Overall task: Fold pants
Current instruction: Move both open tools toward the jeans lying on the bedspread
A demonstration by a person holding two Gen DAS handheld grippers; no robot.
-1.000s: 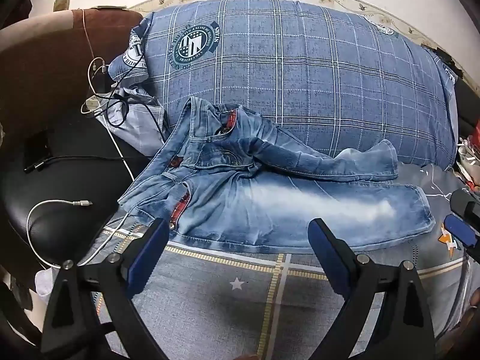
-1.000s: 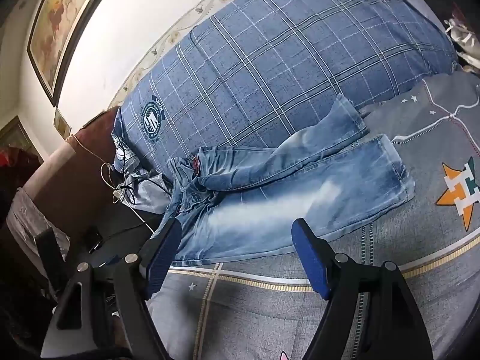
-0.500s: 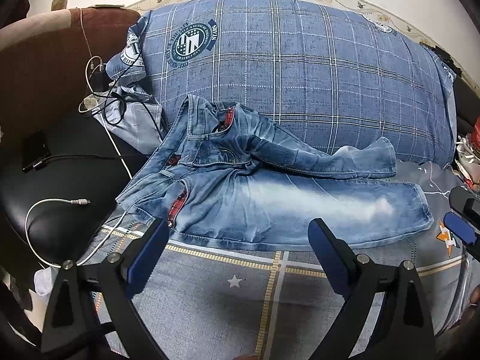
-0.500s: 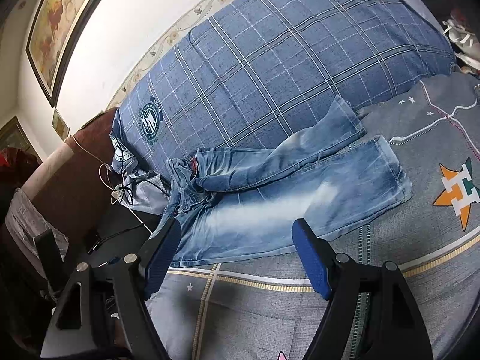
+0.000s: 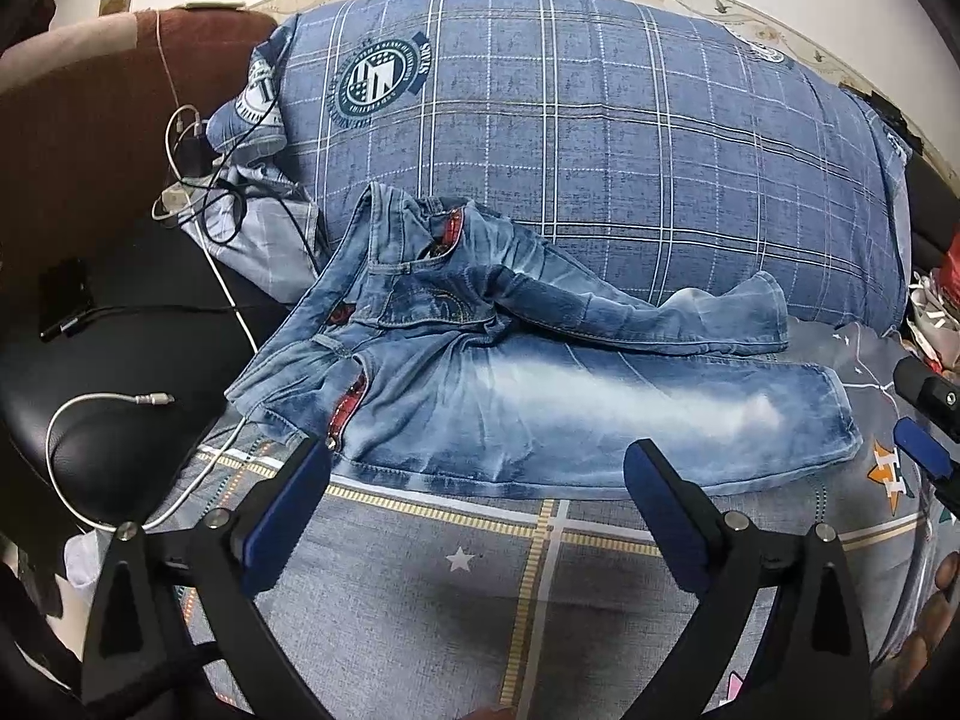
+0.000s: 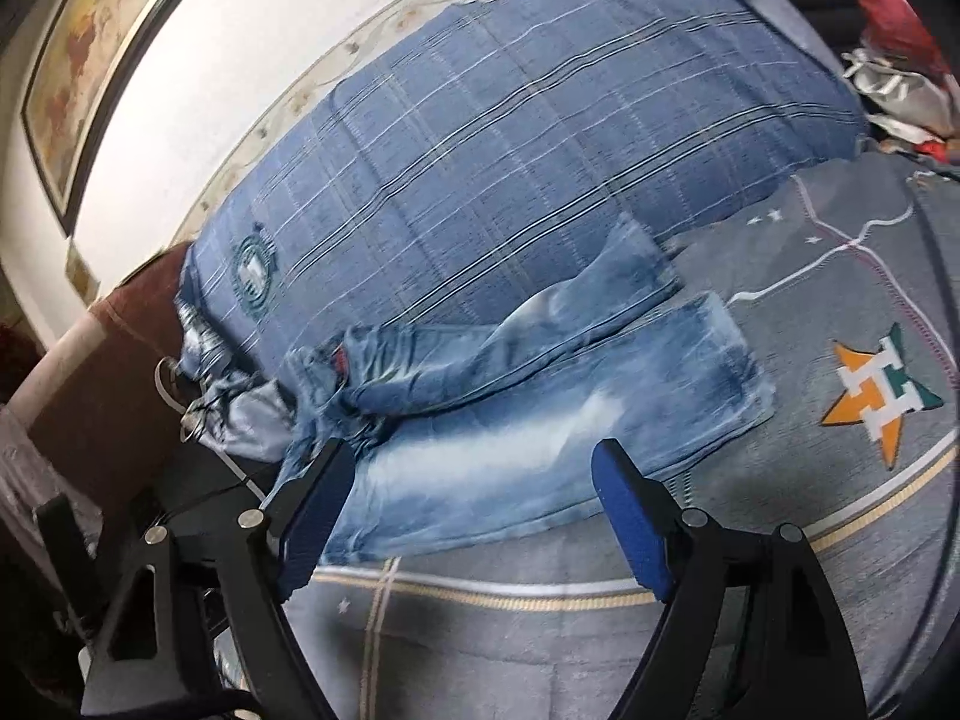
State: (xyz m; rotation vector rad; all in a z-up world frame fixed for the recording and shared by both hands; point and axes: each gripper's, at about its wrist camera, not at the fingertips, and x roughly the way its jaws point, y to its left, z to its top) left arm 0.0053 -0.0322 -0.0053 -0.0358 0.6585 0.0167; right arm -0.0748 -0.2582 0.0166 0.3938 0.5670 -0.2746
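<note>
Light blue jeans lie flat on the grey bed sheet, waist at the left and legs running right. The far leg is twisted and rests against a plaid pillow. My left gripper hovers just in front of the jeans' near edge; its jaws are opening with nothing between them. In the right wrist view the same jeans lie ahead of my right gripper, whose jaws are also opening and hold nothing. A blue pad of the right gripper shows at the right edge of the left wrist view.
A big blue plaid pillow stands behind the jeans. Left of the bed are a black padded seat, a phone and loose charging cables. Crumpled items pile up at the right.
Both pairs of jaws have spread slightly wider. The right wrist view has tilted a little and is blurred. The jeans lie as before.
</note>
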